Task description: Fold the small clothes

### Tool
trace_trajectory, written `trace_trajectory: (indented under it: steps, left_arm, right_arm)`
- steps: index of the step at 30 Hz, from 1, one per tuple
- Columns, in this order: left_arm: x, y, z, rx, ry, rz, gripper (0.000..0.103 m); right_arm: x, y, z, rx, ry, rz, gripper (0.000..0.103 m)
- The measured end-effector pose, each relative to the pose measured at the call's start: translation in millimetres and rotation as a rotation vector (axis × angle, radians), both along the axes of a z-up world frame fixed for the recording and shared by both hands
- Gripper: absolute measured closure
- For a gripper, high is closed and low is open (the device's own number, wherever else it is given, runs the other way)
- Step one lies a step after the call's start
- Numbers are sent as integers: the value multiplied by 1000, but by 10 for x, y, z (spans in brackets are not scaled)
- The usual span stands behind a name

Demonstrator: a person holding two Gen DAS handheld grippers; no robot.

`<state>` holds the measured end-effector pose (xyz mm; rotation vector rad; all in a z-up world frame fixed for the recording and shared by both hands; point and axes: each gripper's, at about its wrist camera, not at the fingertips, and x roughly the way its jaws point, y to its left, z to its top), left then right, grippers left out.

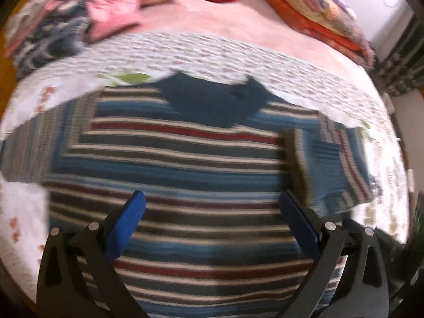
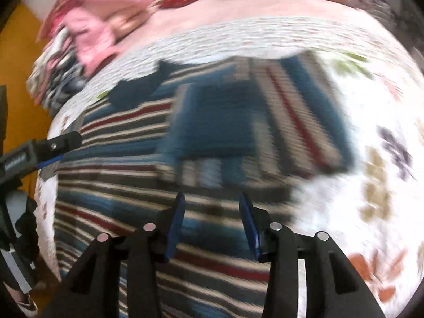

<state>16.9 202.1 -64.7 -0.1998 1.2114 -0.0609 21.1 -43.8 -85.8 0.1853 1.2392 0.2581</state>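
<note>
1. Upper left of both views: a clothes pile (image 1: 53, 23), pink on top, lies beyond the shirt.
2. Left wrist view, centre: the striped shirt (image 1: 185, 164) lies flat on a floral sheet (image 1: 212, 53), dark collar (image 1: 214, 100) at the far edge.
3. The left gripper (image 1: 212, 225) hovers over the shirt's lower body, jaws spread wide, holding nothing.
4. Right wrist view, lower centre: the right gripper (image 2: 212, 225) is parted and empty above the stripes.
5. Just beyond it, a sleeve (image 2: 251, 122) lies folded onto the shirt; blurred.
6. Upper right: orange bedding (image 1: 318, 21).
</note>
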Motion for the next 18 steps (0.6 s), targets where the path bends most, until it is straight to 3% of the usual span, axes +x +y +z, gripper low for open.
trace_trajectory:
  steps: [3, 9, 10, 13, 14, 16, 18]
  left_arm:
    - [132, -302, -201, -45, 52, -42, 4]
    - [336, -715, -564, -137, 139, -80, 11]
    - [357, -740, -618, -155, 158, -83, 28]
    - [390, -796, -762, -245, 216, -77, 52]
    - [389, -811, -772, -246, 216, -79, 58]
    - [369, -850, -747, -250, 200, -99, 80]
    - [341, -844, -689, -257, 168, -106, 91]
  right_arm:
    - [-152, -379, 19, 21, 9, -108, 60]
    - [-249, -665, -9, 28, 14, -179, 60]
    - [-260, -699, -10, 33, 15, -185, 60]
    - [-275, -721, 12, 22, 3, -184, 59]
    - [-272, -723, 15, 16, 0, -182, 59]
    - [-288, -735, 32, 8, -8, -179, 59]
    - [-257, -684, 37, 7, -11, -179, 59]
